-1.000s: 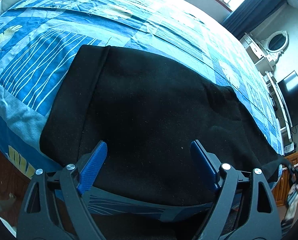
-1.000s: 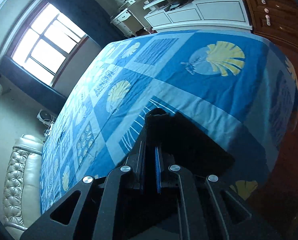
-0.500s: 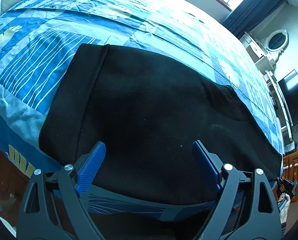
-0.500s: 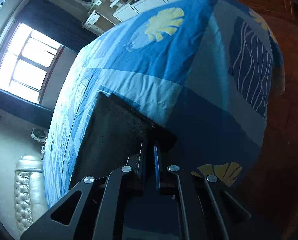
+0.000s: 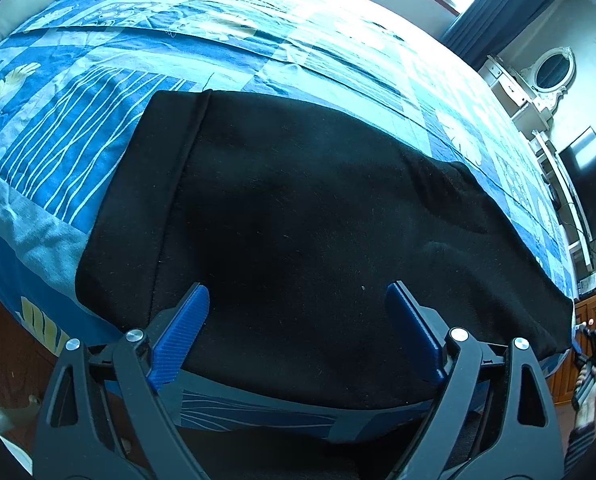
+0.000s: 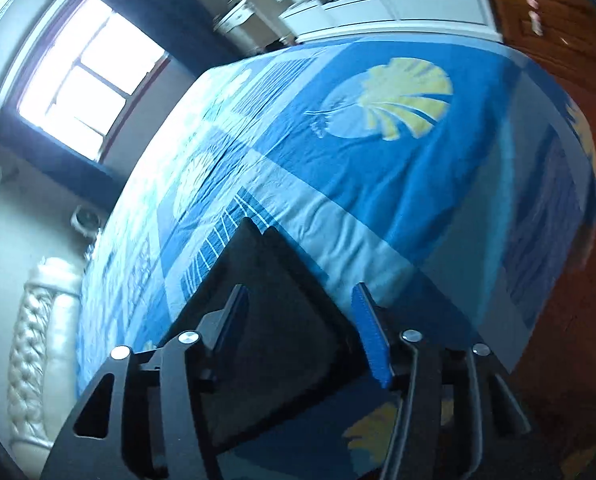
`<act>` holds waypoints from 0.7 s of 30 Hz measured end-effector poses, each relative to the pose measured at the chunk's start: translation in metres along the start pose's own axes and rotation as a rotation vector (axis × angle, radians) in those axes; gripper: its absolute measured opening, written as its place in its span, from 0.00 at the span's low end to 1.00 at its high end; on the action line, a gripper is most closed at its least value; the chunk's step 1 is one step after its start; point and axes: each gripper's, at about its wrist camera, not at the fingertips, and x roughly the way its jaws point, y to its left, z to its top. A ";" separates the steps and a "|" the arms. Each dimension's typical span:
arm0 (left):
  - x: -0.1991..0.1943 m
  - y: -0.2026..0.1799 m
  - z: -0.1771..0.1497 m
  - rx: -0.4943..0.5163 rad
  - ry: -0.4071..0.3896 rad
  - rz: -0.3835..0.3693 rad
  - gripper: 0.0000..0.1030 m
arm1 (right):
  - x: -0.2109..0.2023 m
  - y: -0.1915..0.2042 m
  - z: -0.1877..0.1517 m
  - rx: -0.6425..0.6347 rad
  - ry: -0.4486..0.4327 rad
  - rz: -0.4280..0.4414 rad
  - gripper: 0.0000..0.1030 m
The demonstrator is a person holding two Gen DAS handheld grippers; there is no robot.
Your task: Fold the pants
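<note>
1. We have the pants [image 5: 310, 224] lying flat on the bed [image 5: 226, 40], along its near edge. In the left wrist view the cuffed band end lies to the left and the cloth runs off to the right, where it ends at the bed's right corner.
2. Our left hand-held gripper [image 5: 298, 312] hovers over the near middle of the pants with its jaws wide apart. Nothing is between them, and the blue pads [image 5: 182, 332] do not press the cloth.
3. Our right hand-held gripper [image 6: 302, 320] has just been opening. Its jaws now stand apart over the corner of the pants [image 6: 274, 312], with the cloth between the pads but not pinched. The right wrist view is blurred, so we cannot tell whether a pad brushes the fabric.
4. We judge the step in hand to be a release: one end of the pants has been laid down and let go, and the garment looks like a single long strip.
5. The next move, as we judge it, calls for gripping one short end with both grippers, at its two corners, and carrying it over to the other end to halve the length. A small ridge near the far right edge may want smoothing first.
</note>
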 end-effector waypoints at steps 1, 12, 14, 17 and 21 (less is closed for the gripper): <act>0.000 0.000 0.000 -0.001 -0.002 0.005 0.88 | 0.010 0.003 0.005 -0.031 0.030 0.007 0.63; 0.005 -0.008 -0.005 0.021 -0.030 0.057 0.91 | 0.025 0.083 0.007 -0.397 0.080 -0.139 0.16; 0.006 -0.010 -0.006 0.029 -0.027 0.067 0.91 | 0.019 0.087 0.015 -0.407 0.032 -0.142 0.16; 0.008 -0.011 -0.007 0.034 -0.029 0.075 0.92 | 0.039 0.075 0.015 -0.413 0.066 -0.188 0.16; 0.008 -0.012 -0.009 0.042 -0.031 0.081 0.92 | 0.069 0.048 0.012 -0.339 0.092 -0.189 0.18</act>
